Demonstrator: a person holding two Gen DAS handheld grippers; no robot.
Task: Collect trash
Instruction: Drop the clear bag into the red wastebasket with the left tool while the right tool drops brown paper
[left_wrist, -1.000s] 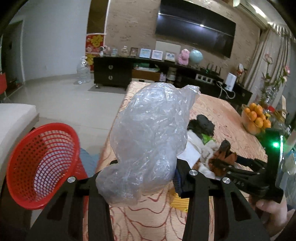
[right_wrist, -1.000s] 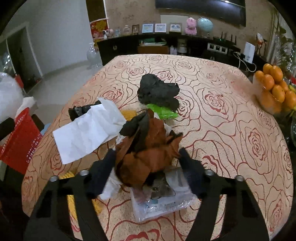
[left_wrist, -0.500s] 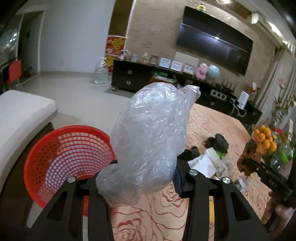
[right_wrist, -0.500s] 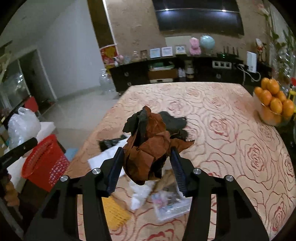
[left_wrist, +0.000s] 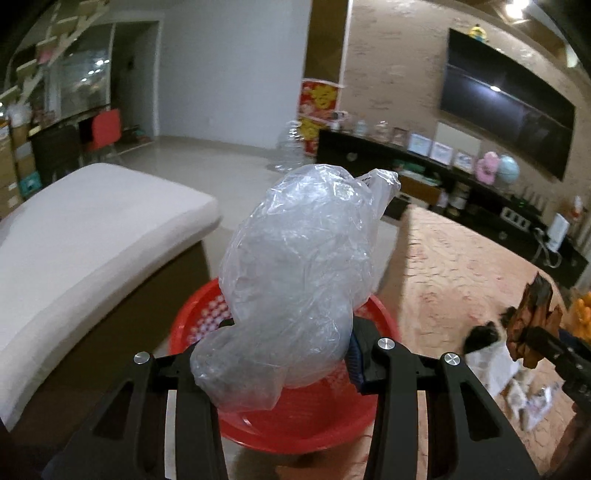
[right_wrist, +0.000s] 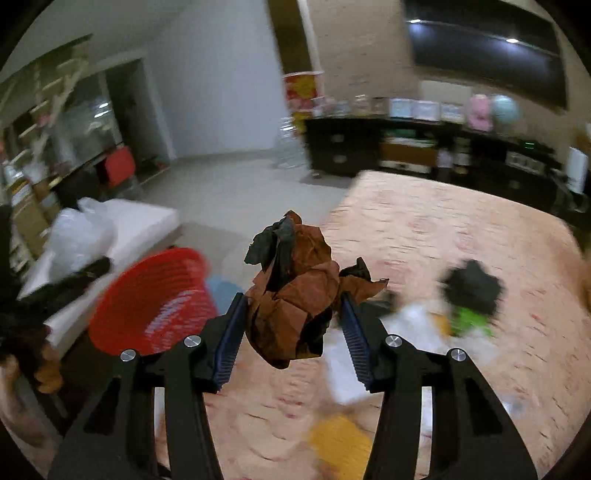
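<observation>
My left gripper (left_wrist: 284, 358) is shut on a crumpled clear plastic bag (left_wrist: 299, 266) and holds it right above the red mesh basket (left_wrist: 310, 417). My right gripper (right_wrist: 293, 325) is shut on a crumpled brown and black paper wad (right_wrist: 299, 299), held above the table's left part. The red basket (right_wrist: 147, 299) shows to its left, beside the table. The left gripper with the plastic bag (right_wrist: 79, 232) shows at far left. Loose trash lies on the table: a black wad (right_wrist: 472, 286), a green scrap (right_wrist: 469, 323), white paper (right_wrist: 410, 321), a yellow piece (right_wrist: 340, 443).
The table has a rose-patterned cloth (right_wrist: 461, 236). A white cushioned bench (left_wrist: 74, 236) stands left of the basket. A dark TV cabinet (left_wrist: 424, 177) lines the far wall. A bowl of oranges (left_wrist: 580, 314) sits at the table's right edge.
My left gripper has swung left with the plastic bag, from beside the basket to right over it. My right gripper has lifted the brown wad off the table and moved left toward the basket.
</observation>
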